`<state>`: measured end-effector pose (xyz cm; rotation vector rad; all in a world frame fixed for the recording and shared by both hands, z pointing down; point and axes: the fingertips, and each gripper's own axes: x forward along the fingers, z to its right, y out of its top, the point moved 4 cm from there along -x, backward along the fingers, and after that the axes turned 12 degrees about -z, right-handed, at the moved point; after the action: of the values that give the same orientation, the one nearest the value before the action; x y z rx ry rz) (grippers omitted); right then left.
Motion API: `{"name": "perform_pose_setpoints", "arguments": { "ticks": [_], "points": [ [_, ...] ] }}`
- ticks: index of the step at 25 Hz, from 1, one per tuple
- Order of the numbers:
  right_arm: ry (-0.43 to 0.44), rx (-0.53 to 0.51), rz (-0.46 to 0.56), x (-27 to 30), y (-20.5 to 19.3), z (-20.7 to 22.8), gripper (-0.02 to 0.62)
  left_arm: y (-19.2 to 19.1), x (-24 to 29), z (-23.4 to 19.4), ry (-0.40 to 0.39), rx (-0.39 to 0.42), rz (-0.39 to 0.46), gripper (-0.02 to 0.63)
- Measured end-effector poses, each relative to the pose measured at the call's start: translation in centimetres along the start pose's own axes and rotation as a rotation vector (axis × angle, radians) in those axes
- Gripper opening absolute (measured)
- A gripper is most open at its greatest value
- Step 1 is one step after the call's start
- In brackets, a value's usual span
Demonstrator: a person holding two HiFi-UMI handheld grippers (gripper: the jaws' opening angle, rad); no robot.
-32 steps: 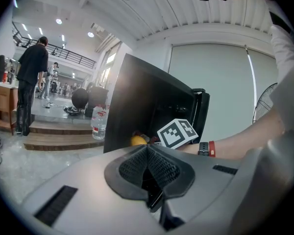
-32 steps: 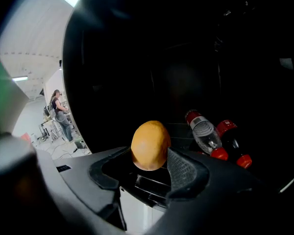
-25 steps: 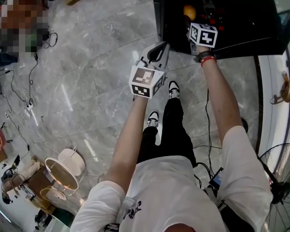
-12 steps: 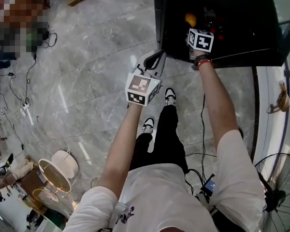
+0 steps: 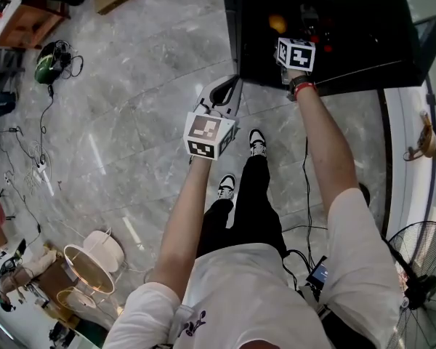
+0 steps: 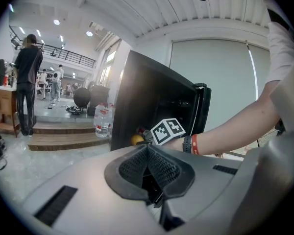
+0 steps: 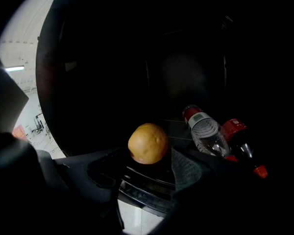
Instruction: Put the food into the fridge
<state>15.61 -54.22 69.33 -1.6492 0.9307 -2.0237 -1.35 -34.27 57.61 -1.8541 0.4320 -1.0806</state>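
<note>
Looked like big open hall used as workspace. Polished grey marble floor (image 5: 131, 122), loose cables (image 5: 42, 167) trailing over it, standing fan (image 5: 420, 264). Wooden steps (image 6: 63, 138), railed upper gallery (image 6: 68, 58), ceiling spotlights (image 6: 56, 22). People (image 6: 27, 89) stood about. Black fridge (image 5: 349, 57) stood open on floor.

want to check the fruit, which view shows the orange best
The right gripper view: the orange is large, close and lit, left of two bottles. The head view shows only a small orange spot inside the dark fridge; the left gripper view shows a tiny yellow bit at the fridge opening.
</note>
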Motion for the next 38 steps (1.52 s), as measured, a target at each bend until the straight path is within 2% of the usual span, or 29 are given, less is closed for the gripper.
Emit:
{"name": "perform_pose_setpoints", "arguments": {
  "ticks": [19,28,38],
  "points": [
    [0.027,-0.008,0.005,-3.8,-1.1,-1.0,0.293,0.5,-1.4,1.6,-0.003,-0.01,0.005,0.018],
    [0.029,-0.011,0.008,-7.3,-2.3,-1.2,0.278,1.0,-2.5,2.4,-0.006,-0.019,0.012,0.018],
    [0.035,0.074,0.047,-13.8,-3.6,-1.4,0.252,2.0,-5.0,4.2,-0.018,0.01,0.013,0.018]
  ]
}}
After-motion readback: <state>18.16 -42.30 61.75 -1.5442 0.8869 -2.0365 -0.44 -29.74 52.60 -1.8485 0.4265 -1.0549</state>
